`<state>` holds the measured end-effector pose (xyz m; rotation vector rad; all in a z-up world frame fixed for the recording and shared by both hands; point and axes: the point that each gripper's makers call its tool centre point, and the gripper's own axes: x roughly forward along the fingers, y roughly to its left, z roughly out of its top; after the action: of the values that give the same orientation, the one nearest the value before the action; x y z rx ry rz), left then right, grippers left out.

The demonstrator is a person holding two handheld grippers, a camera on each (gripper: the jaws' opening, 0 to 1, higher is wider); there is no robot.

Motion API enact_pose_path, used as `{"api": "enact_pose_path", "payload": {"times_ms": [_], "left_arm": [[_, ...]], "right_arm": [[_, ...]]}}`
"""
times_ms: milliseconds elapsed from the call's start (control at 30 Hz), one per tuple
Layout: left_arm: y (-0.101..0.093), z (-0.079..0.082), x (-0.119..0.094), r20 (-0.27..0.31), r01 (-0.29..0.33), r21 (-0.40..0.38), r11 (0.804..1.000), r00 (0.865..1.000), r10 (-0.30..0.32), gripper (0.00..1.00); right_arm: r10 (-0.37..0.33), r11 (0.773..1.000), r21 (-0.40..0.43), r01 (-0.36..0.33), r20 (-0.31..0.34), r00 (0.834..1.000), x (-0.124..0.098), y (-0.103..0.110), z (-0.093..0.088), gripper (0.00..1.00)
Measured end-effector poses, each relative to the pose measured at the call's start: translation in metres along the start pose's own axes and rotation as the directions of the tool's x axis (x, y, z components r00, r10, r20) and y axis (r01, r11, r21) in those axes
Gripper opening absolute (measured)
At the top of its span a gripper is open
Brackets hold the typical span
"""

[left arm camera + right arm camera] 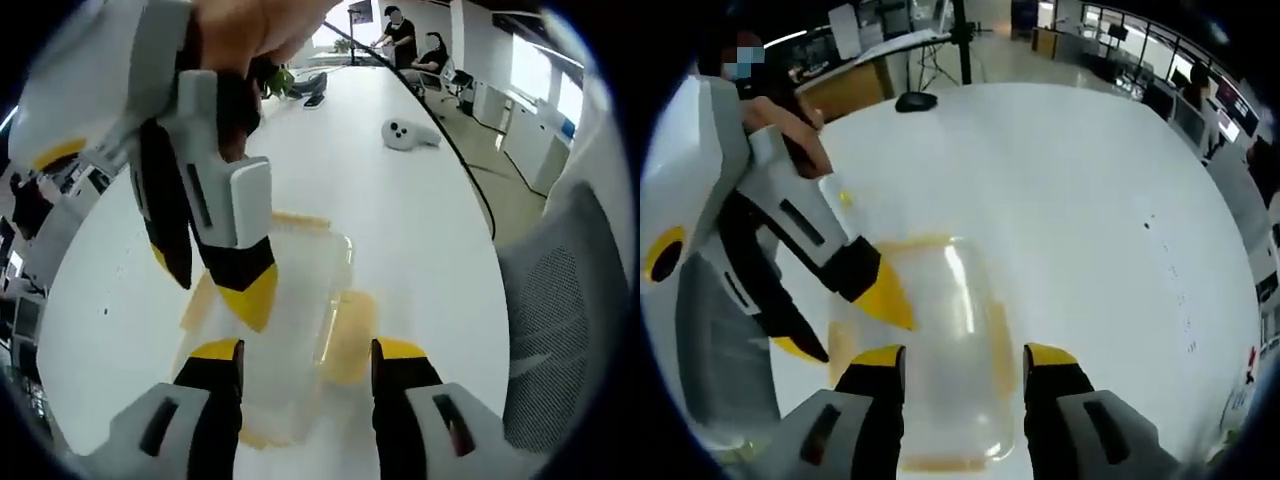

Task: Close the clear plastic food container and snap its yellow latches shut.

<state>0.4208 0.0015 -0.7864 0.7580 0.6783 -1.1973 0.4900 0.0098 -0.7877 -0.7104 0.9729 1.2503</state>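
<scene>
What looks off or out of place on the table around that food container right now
Nothing is spilled or broken. The clear container sits flat on the white table with its lid on, but the yellow latch on its side looks splayed outward, not snapped. Both grippers, left and right, hover open over it, gripping nothing.

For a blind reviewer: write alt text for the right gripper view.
A clear container with yellow latches sits on a white table between the right gripper's open jaws. The left gripper, held in a hand, reaches in, open.
</scene>
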Motion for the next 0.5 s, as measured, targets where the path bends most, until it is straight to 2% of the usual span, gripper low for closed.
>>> {"api": "enact_pose_path", "payload": {"times_ms": [167, 500], "left_arm": [[0.0, -0.0016, 0.0021, -0.011, -0.02, 0.039, 0.999, 1.0, 0.02, 0.52], [0.0011, -0.0028, 0.004, -0.012, -0.062, 0.05, 0.997, 0.998, 0.062, 0.5]], "right_arm": [[0.023, 1.0, -0.004, -0.023, -0.013, 1.0, 0.0016, 0.0018, -0.0002, 0.44], [0.061, 0.998, 0.02, -0.061, -0.013, 0.998, 0.0034, 0.0014, -0.0022, 0.43]]}}
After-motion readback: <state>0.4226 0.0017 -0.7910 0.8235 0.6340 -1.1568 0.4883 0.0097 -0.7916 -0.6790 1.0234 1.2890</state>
